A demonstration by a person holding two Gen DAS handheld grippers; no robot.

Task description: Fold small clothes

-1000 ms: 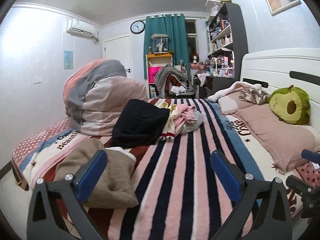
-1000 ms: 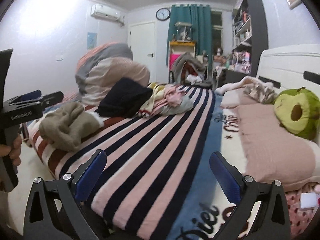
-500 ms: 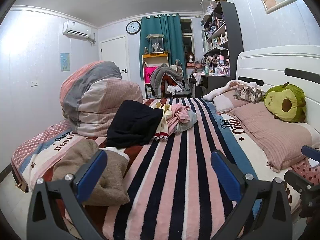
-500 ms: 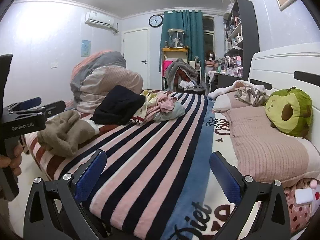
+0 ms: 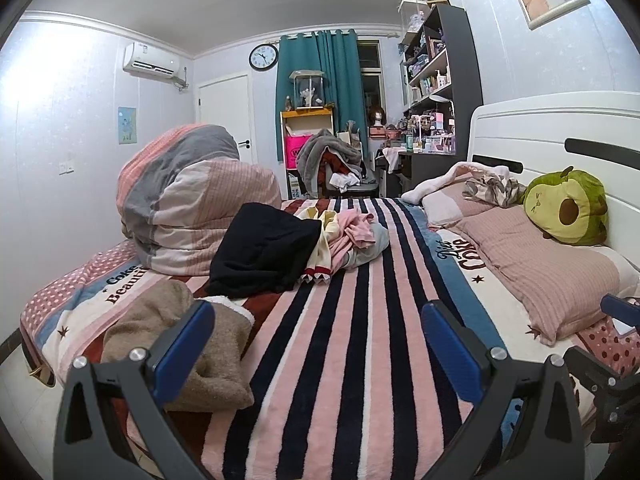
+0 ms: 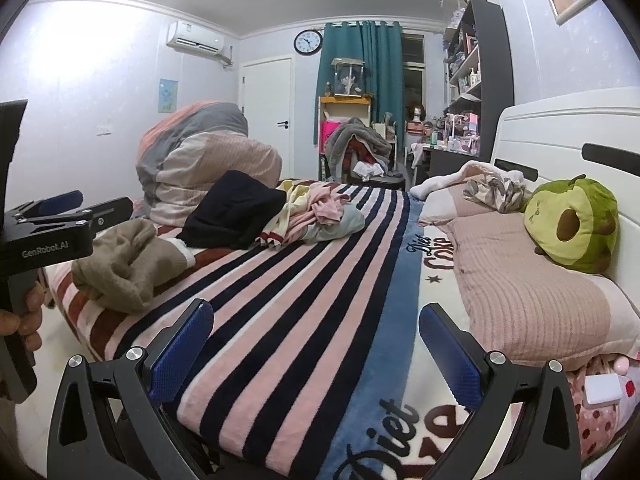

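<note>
A pile of small clothes lies mid-bed: a black garment (image 5: 264,250), a cream and pink heap (image 5: 348,236) and a grey piece beside it. A tan knit garment (image 5: 188,340) lies at the near left edge, just past my left finger. My left gripper (image 5: 318,328) is open and empty above the striped blanket (image 5: 360,360). My right gripper (image 6: 316,332) is open and empty over the blanket's near edge. In the right wrist view the pile (image 6: 316,216) and the tan garment (image 6: 128,264) lie ahead to the left, and the left gripper's body (image 6: 44,236) shows at the left edge.
A rolled duvet (image 5: 188,204) stands at the far left of the bed. Pillows (image 5: 540,264) and an avocado plush (image 5: 568,212) lie along the white headboard (image 5: 560,132) on the right. A cluttered chair (image 5: 336,168) and shelves (image 5: 436,80) stand beyond the bed.
Both grippers have pulled back and tilted up a little, so the clothes pile sits lower and farther in view. Jaws stay open; nothing was grasped.
</note>
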